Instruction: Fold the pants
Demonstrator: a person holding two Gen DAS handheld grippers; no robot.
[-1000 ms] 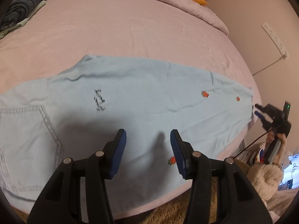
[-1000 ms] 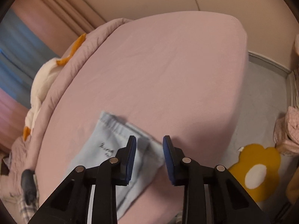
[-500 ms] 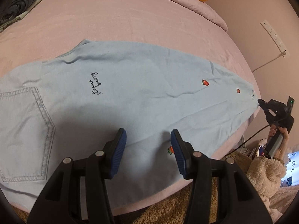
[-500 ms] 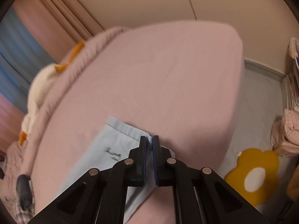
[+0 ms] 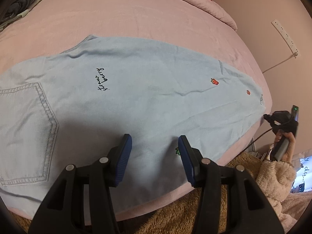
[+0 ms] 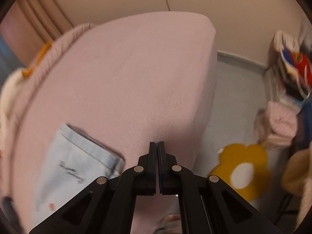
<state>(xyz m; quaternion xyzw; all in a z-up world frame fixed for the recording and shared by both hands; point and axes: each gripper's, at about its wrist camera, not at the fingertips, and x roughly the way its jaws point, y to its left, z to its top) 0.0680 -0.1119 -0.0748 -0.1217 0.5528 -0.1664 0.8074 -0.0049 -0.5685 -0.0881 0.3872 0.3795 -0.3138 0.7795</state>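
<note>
Pink bed [image 5: 136, 15] fills most of the view, and one pair of light blue pants [image 5: 136, 97] lies flat across it, with one back pocket [image 5: 25, 130] and three small red berries sewn on. Two tools show. One left tool [image 5: 155, 152] hangs half open over the near side of the pants, touching nothing. One right tool [image 6: 156, 146] has just been closing and is now shut with nothing between its tips, beside the hem [image 6: 91, 142] near the bed's edge. Lots of bare pink bed lies beyond the pants. One yellow flower mat [image 6: 243, 169] sits on the floor.
</note>
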